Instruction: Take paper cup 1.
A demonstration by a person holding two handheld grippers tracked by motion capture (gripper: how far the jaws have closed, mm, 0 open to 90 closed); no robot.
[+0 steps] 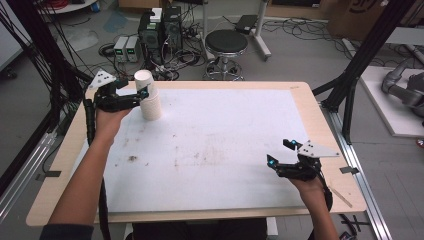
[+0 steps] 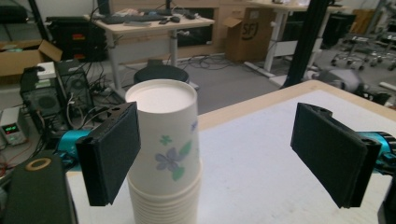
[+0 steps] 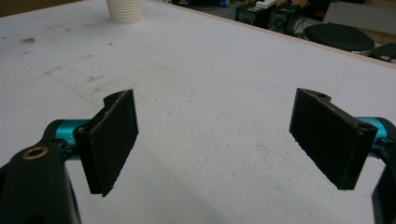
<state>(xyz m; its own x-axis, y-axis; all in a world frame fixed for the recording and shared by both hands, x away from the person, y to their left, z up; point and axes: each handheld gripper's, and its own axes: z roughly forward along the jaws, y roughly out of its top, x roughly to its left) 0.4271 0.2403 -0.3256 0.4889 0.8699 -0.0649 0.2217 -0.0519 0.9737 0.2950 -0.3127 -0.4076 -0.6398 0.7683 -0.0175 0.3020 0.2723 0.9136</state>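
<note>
A stack of white paper cups point(image 1: 148, 97) with a flower print stands upside down at the table's far left. In the left gripper view the stack point(image 2: 168, 154) sits just inside one black pad point(image 2: 109, 156), which is close to or touching it, while the other pad stands well apart. My left gripper point(image 1: 134, 88) point(image 2: 224, 154) is open, level with the top cup. My right gripper point(image 1: 279, 152) point(image 3: 219, 140) is open near the front right, low over the white mat point(image 1: 215, 145), with nothing between its jaws. The right gripper view has the base of the stack point(image 3: 124, 10) far off.
The white mat covers most of the wooden table point(image 1: 65, 165) and has some dark smudges point(image 1: 132, 158). Beyond the far edge stand a black stool point(image 1: 226, 42), computer towers point(image 1: 160, 30) and cables. A black frame post point(image 1: 350, 90) rises at the right.
</note>
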